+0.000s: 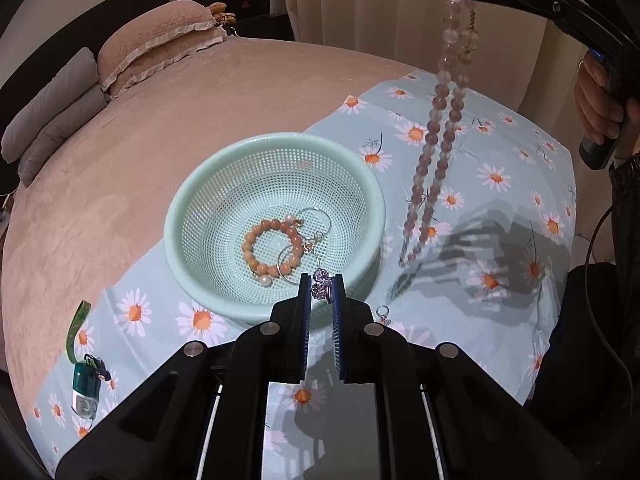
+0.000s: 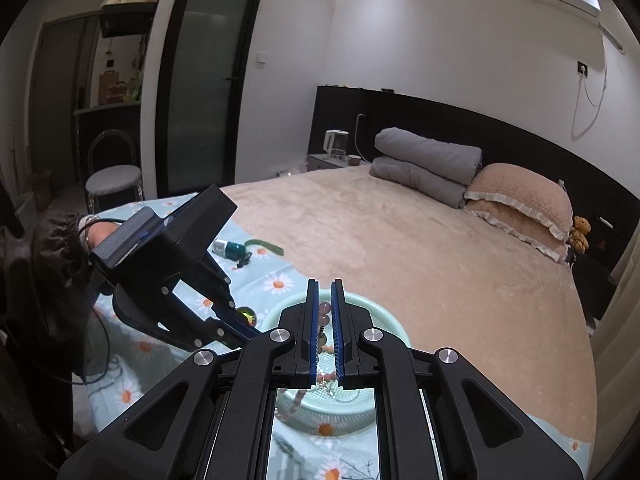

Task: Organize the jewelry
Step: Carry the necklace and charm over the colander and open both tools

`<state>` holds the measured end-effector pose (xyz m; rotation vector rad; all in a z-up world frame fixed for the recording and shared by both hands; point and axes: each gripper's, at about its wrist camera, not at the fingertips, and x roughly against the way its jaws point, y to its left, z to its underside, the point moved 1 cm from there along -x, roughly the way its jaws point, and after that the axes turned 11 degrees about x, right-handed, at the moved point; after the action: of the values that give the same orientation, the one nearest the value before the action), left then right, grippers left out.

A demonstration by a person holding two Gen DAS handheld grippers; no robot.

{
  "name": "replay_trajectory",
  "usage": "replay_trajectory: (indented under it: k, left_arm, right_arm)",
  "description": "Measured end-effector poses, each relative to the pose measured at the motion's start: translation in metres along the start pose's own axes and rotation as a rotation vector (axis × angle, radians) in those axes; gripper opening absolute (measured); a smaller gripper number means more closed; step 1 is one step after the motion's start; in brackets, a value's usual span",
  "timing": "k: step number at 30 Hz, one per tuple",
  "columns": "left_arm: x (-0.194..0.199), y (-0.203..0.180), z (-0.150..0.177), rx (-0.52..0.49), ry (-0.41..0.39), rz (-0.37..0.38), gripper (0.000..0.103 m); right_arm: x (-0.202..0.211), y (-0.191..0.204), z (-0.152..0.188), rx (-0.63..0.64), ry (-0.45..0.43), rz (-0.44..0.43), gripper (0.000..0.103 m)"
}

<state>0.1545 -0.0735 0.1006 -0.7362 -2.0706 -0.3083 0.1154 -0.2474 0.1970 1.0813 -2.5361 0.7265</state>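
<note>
Left gripper (image 1: 321,289) is clamped on a small purple crystal charm (image 1: 320,284), held above the near rim of the basket (image 1: 176,216). Right gripper (image 2: 324,308) is clamped on the top of a pink bead necklace (image 1: 436,120); the strand hangs in a long double loop to the right of the basket, its lower end close to the cloth (image 1: 500,152), contact not determinable.

The mint basket sits on the daisy-print cloth spread over the near part of the bed (image 1: 200,100). Inside lie an orange bead bracelet (image 1: 268,248) and thin hoop earrings (image 1: 316,220) with pearls, partly overlapping the bracelet.

A small ring item (image 1: 382,314) lies on the cloth just right of the basket's near side. A green bottle (image 1: 85,390) and green strip (image 1: 76,328) lie at the cloth's left edge, well apart from the basket.
</note>
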Motion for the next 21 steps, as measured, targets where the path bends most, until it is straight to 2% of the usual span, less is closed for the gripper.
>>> replay_trajectory:
  k: [9, 15, 21]
  left_arm:
    - [-0.028, 0.012, -0.028, -0.009, 0.029, -0.013, 0.011]
    - [-0.049, 0.020, -0.033, 0.001, 0.057, -0.006, 0.011]
    - [-0.061, 0.022, -0.031, 0.004, 0.071, 0.000, 0.011]
  right_arm:
    - [-0.026, -0.023, -0.002, -0.011, -0.011, 0.010, 0.006]
    - [-0.062, -0.026, 0.020, -0.020, 0.103, -0.039, 0.006]
    - [-0.081, -0.029, 0.035, -0.047, 0.150, -0.069, 0.006]
